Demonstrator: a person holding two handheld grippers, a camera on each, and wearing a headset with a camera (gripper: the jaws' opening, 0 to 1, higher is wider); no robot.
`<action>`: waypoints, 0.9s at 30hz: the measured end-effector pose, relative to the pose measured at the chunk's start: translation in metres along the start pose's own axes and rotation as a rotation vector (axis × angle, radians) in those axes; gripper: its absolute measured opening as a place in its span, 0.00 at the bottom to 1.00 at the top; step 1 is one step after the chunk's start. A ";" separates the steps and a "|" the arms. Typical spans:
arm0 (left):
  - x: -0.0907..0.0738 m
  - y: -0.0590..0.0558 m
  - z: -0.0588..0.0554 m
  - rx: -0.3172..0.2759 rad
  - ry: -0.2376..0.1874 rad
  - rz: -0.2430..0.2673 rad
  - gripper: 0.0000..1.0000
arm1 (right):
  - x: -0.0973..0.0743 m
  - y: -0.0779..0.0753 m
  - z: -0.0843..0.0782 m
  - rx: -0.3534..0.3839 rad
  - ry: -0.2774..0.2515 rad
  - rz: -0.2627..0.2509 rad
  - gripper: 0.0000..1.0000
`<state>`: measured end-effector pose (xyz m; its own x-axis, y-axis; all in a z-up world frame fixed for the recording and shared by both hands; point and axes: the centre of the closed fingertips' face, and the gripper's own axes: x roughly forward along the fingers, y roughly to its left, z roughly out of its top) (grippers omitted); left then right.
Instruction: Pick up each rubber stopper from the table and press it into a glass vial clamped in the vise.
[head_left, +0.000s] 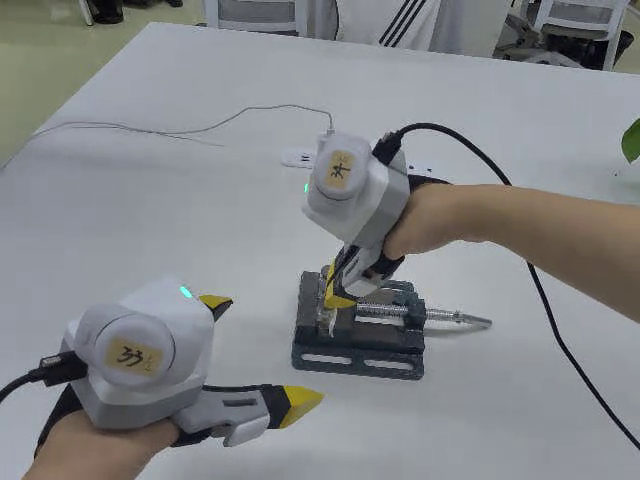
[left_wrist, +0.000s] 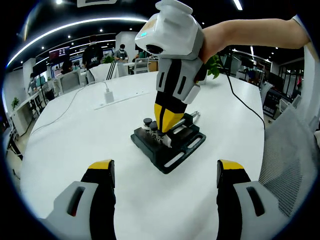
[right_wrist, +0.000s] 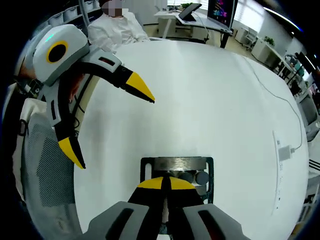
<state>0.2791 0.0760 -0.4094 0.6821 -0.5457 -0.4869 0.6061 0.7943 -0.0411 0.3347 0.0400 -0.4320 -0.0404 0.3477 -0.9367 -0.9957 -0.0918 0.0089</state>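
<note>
Right tool is pinched shut over the vise, left tool gaping open. Glass vials look fragile, stoppers probably squishy and light, so I'd grab them by the sides.

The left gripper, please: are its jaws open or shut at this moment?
Open: the left gripper's yellow-tipped jaws stand wide apart in its own view, gripping nothing.
</note>
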 end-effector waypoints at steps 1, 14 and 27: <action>0.000 0.000 0.000 -0.003 -0.001 0.001 0.82 | 0.000 0.000 0.000 -0.002 -0.006 -0.003 0.00; -0.002 -0.004 -0.003 0.004 0.009 -0.007 0.82 | -0.001 0.000 0.000 0.016 -0.098 -0.046 0.00; -0.003 -0.002 -0.004 0.004 0.014 -0.010 0.82 | -0.009 0.010 -0.010 0.057 -0.198 -0.085 0.13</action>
<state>0.2736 0.0773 -0.4116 0.6701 -0.5494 -0.4990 0.6144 0.7878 -0.0423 0.3264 0.0265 -0.4267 0.0339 0.5286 -0.8482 -0.9991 -0.0036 -0.0422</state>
